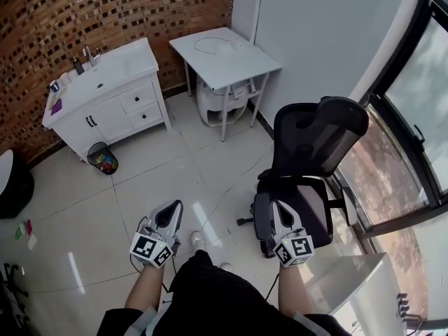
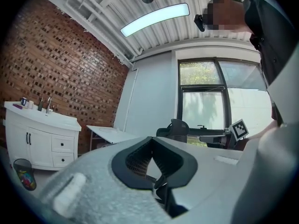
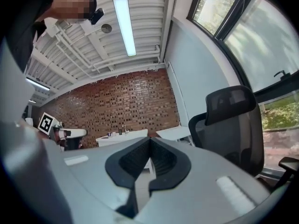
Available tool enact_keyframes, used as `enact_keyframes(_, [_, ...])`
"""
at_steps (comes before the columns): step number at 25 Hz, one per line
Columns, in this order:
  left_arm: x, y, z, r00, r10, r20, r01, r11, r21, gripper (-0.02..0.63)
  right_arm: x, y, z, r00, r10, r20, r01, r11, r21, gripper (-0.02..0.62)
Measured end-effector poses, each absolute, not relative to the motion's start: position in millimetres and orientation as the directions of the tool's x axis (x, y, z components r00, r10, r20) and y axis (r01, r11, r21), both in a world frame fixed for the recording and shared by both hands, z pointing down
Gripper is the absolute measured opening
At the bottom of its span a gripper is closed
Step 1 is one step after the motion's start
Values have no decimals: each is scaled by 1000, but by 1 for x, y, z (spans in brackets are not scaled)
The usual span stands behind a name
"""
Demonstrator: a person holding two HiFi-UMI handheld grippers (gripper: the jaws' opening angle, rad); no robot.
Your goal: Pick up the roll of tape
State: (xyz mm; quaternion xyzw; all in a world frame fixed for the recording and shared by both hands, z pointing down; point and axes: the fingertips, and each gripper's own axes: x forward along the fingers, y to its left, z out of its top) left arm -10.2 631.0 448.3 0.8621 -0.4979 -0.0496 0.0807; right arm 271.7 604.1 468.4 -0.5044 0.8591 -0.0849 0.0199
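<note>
A thin pale ring (image 1: 208, 45), which may be the roll of tape, lies on the small white table (image 1: 245, 65) against the far wall; it is too small to tell for sure. My left gripper (image 1: 174, 206) is held level over the tiled floor, far from that table, its jaws shut on nothing. My right gripper (image 1: 279, 207) hangs beside the black office chair (image 1: 315, 145), also shut and empty. In the left gripper view the shut jaws (image 2: 150, 143) point toward the table (image 2: 110, 134). The right gripper view shows closed jaws (image 3: 149, 142) aimed at the brick wall.
A white sink cabinet (image 1: 115, 100) stands at the far left with a small bin (image 1: 103, 158) in front of it. A white appliance (image 1: 218, 98) sits under the table. A white surface (image 1: 350, 285) is at my near right, with windows beyond it.
</note>
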Motion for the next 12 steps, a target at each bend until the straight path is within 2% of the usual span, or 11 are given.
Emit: enact_keyframes(12, [-52, 501, 428, 518, -852, -81, -841, -524, 132, 2, 224, 484, 445, -457, -890, 1, -884, 454, -113, 5])
